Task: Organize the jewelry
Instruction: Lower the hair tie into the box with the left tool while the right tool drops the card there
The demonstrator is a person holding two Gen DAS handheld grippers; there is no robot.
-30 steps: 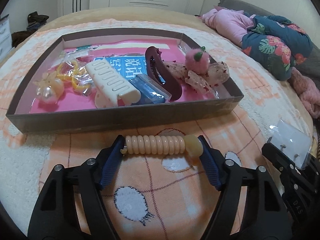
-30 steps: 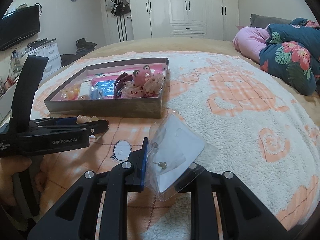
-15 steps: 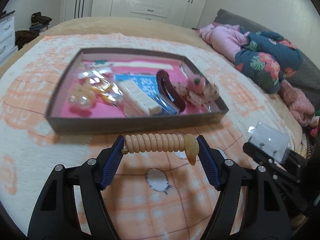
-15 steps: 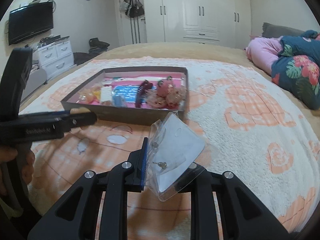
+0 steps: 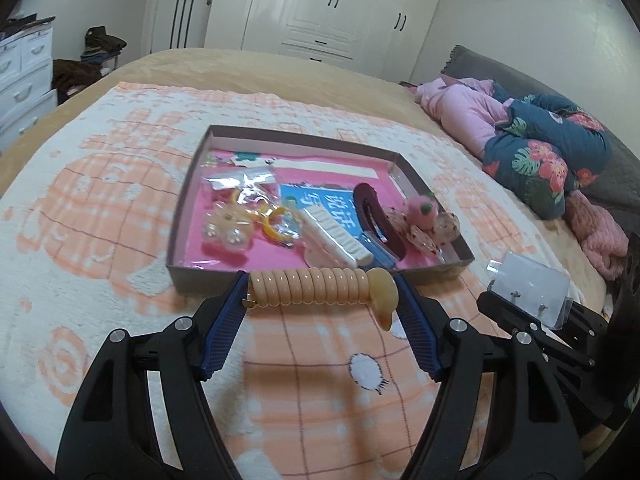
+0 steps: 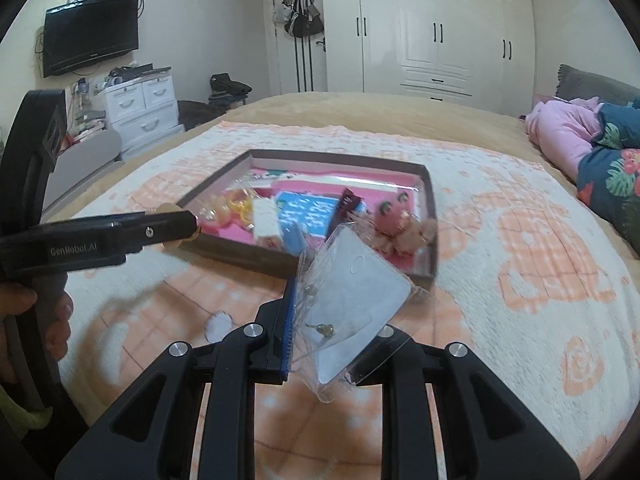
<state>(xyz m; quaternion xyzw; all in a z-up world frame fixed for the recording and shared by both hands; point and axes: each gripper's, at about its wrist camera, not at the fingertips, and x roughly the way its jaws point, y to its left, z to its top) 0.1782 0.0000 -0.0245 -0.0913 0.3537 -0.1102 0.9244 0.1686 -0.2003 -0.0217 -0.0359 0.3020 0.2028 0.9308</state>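
Note:
My left gripper [image 5: 322, 294] is shut on a peach spiral hair tie [image 5: 316, 286], held above the blanket just in front of the shallow brown box [image 5: 182, 216]. The box has a pink floor and holds a white hair clip [image 5: 334, 232], a dark red claw clip [image 5: 380, 220], a pink plush strawberry [image 5: 422, 210] and yellow trinkets in clear bags [image 5: 248, 208]. My right gripper [image 6: 336, 320] is shut on a clear packet of small earrings [image 6: 352, 292], near the box's front right corner [image 6: 426, 276]. The packet also shows in the left wrist view [image 5: 532, 290].
The box lies on an orange and white blanket [image 5: 100, 208] on a bed. A floral quilt and pink clothes [image 5: 532, 148] are heaped at the right. White wardrobes [image 6: 440, 28] stand behind, a white dresser [image 6: 140, 108] and a wall TV [image 6: 90, 40] to the left.
Both grippers have risen and pulled back from the box, so it looks smaller and is seen from higher. Each still grips the same item.

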